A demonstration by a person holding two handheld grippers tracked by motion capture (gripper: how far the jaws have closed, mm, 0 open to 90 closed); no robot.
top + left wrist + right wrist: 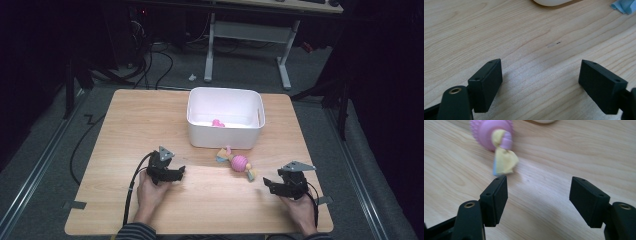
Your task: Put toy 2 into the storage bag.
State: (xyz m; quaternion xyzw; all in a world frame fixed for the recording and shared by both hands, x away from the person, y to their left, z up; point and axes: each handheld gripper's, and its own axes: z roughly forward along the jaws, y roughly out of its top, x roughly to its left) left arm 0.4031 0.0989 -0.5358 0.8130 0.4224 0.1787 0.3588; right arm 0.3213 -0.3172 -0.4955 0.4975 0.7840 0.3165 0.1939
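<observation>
High view: a wooden table (125,130) carries a white bin (225,125) that stands near the middle of its far edge. A small pink object (218,123) lies inside the bin on its floor; its shape is too small to make out, possibly a second toy. In front of the bin's near wall, just right of the table's centre, lies a candy-shaped toy (240,163): a pink ball with twisted cloth ends in yellow and blue.

The left gripper (175,173) rests low over the table's near-left area, held by the person's left hand (150,192); it lies well apart from the toy. In the left gripper view its jaws stand wide with bare wood between them.

The right gripper (269,184), in the right hand (300,207), sits near the table's near-right corner, pointing toward the toy. In the right gripper view the jaws are parted with nothing between them, and the toy's yellow cloth end (504,161) lies just beyond the left jaw tip, not touching it.
</observation>
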